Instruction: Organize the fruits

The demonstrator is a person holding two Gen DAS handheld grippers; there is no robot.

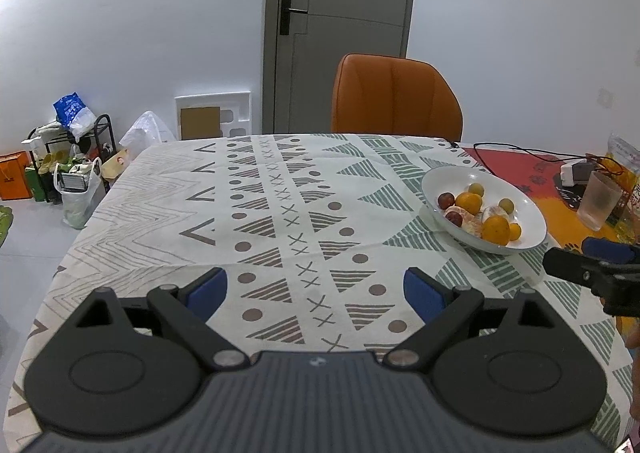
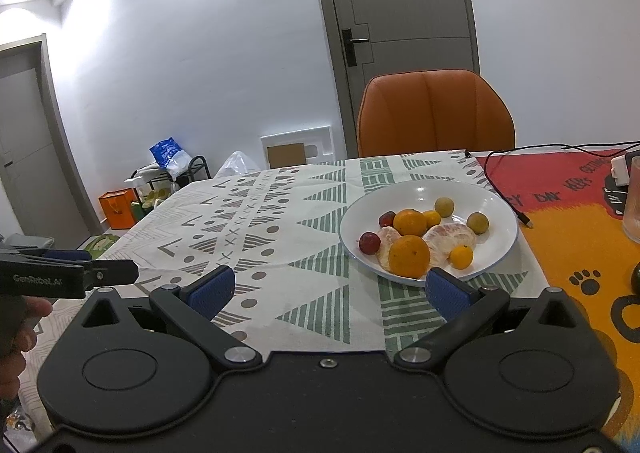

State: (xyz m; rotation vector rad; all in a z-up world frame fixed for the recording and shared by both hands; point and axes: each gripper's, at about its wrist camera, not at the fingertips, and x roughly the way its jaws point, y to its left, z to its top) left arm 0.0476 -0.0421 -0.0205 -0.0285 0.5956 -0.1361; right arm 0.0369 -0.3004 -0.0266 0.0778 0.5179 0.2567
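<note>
A white bowl stands on the patterned tablecloth and holds oranges, small red fruits, small green-yellow fruits and peeled citrus pieces. The bowl also shows in the left wrist view at the right. My right gripper is open and empty, just in front of the bowl. My left gripper is open and empty over bare cloth, left of the bowl. Each gripper shows at the edge of the other's view.
An orange chair stands behind the table. At the right lie a red-orange mat, a black cable, a white charger and a ribbed glass. Bags and a rack sit on the floor at left.
</note>
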